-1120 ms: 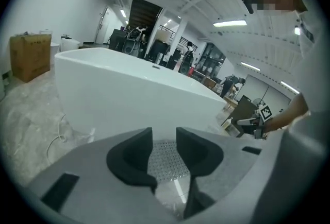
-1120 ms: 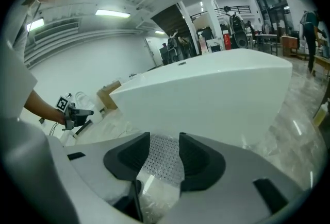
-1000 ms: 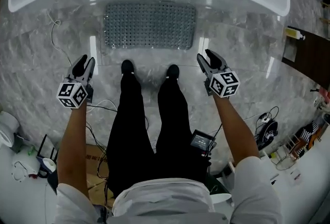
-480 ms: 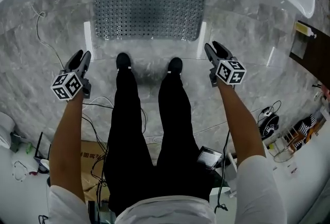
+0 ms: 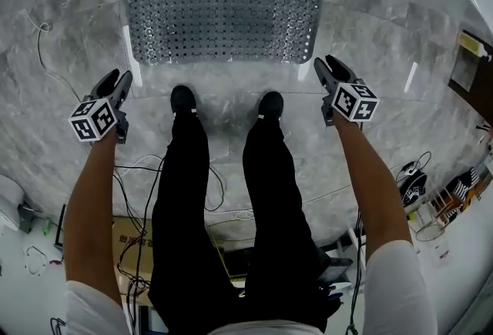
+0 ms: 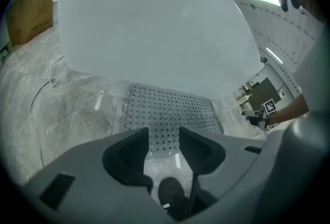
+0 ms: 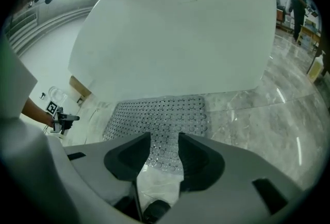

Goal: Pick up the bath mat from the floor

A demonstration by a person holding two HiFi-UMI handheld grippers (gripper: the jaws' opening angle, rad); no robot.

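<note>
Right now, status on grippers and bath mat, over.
Left gripper open, empty, jaws just been opening. Right gripper open, empty. Bath mat flat on floor, untouched. Shoes just short of its near edge; nothing on it.

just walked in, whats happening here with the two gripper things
A person stands on the marble floor facing a white bathtub, a gripper in each hand. A grey perforated bath mat lies flat just ahead of their black shoes, untouched. The left gripper and right gripper hang short of its near corners, pointing down. Both have jaws apart with nothing between them; the left jaws have just been opening.
</note>
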